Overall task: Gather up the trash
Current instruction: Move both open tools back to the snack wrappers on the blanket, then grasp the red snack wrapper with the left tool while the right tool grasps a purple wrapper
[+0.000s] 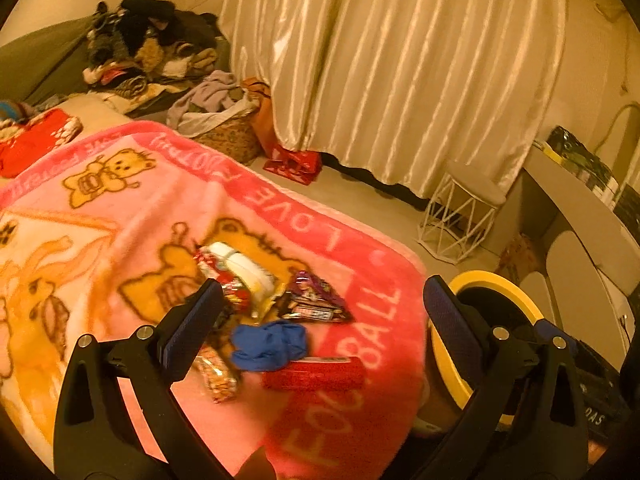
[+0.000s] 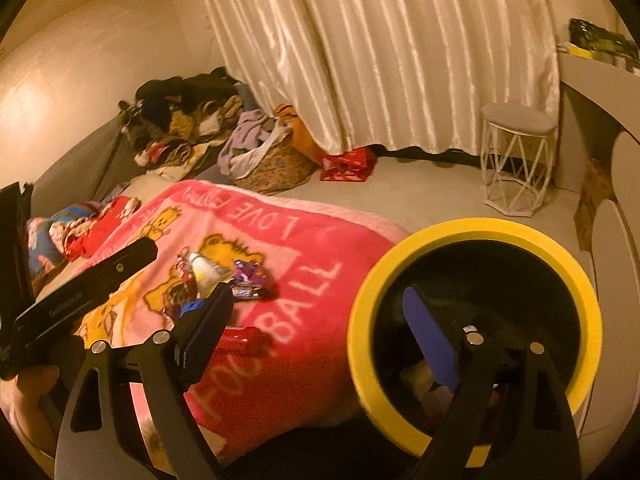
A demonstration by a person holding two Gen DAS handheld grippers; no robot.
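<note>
A heap of trash lies on the pink teddy-bear blanket (image 1: 120,208): a white wrapper (image 1: 244,268), a purple snack packet (image 1: 316,300), a crumpled blue piece (image 1: 268,344), a red packet (image 1: 316,374) and a patterned wrapper (image 1: 216,376). My left gripper (image 1: 320,308) hovers open just above this heap with nothing between its fingers. My right gripper (image 2: 320,312) is open and empty too, its right finger over the mouth of the yellow-rimmed black bin (image 2: 476,236) beside the bed. The same purple snack packet (image 2: 250,276) and red packet (image 2: 240,344) show in the right wrist view.
The yellow-rimmed bin (image 1: 496,284) stands off the bed's corner. Across the floor are a white wire stool (image 2: 516,160), a laundry basket (image 2: 272,160), a red bag (image 2: 348,164) and shiny curtains (image 2: 360,48). Clothes (image 1: 152,48) are piled at the bed's far end. The left gripper's body (image 2: 84,292) is at the left.
</note>
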